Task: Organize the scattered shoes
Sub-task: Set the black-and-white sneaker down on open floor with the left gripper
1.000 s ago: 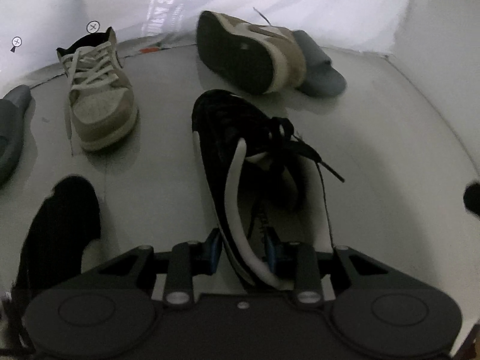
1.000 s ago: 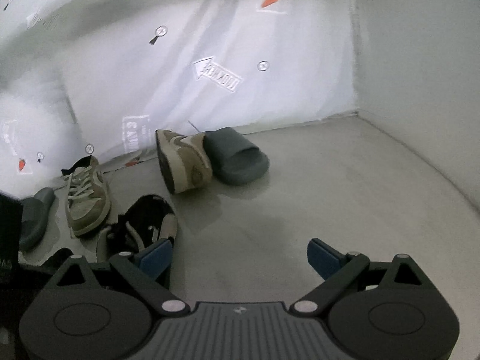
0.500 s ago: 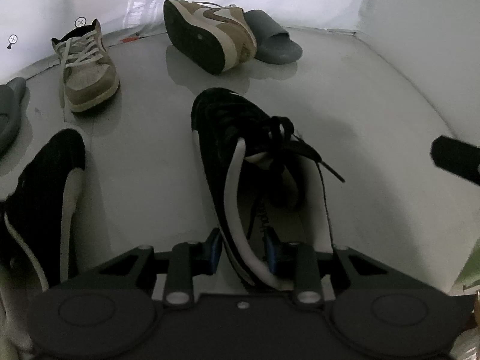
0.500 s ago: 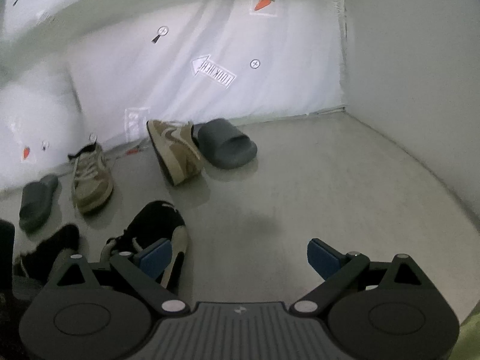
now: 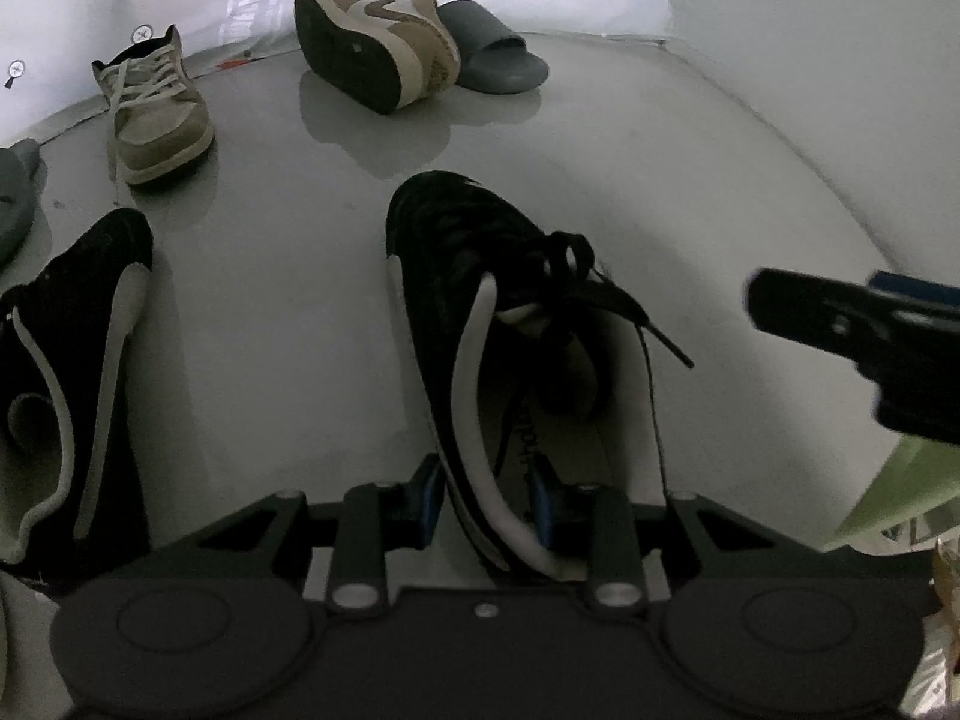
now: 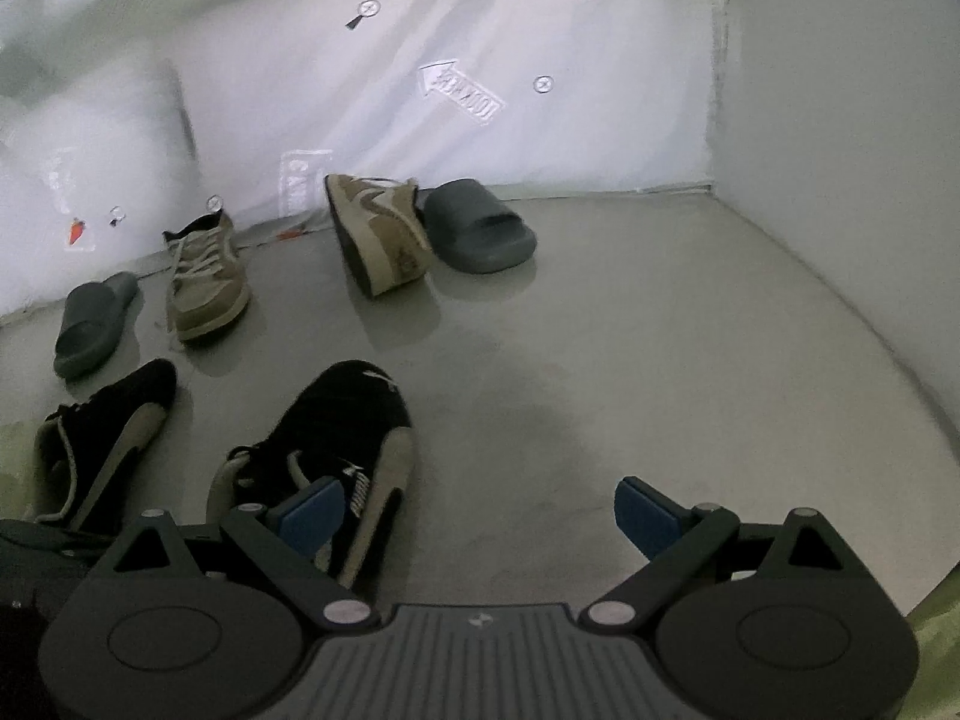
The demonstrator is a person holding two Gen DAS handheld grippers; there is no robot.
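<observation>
My left gripper (image 5: 487,501) is shut on the heel wall of a black sneaker with a white stripe (image 5: 480,276), toe pointing away. Its mate, a second black sneaker (image 5: 78,348), lies to the left on the grey floor. In the right wrist view the held black sneaker (image 6: 354,420) is at lower left, the other black sneaker (image 6: 102,438) beside it. My right gripper (image 6: 480,510) hangs open over bare floor, nothing between its blue pads. A finger of the right gripper (image 5: 840,318) shows at the left view's right edge.
Two tan sneakers sit farther back: one upright (image 6: 204,276), one tipped on its side (image 6: 378,228). A grey slide (image 6: 480,228) lies behind the tipped one, another grey slide (image 6: 90,324) at far left. A white printed sheet (image 6: 420,90) and a wall (image 6: 840,90) bound the floor.
The left gripper has pulled back with the black sneaker, away from the tan shoes. The second black sneaker has come into fuller view. The right gripper has drawn back too and stays open.
</observation>
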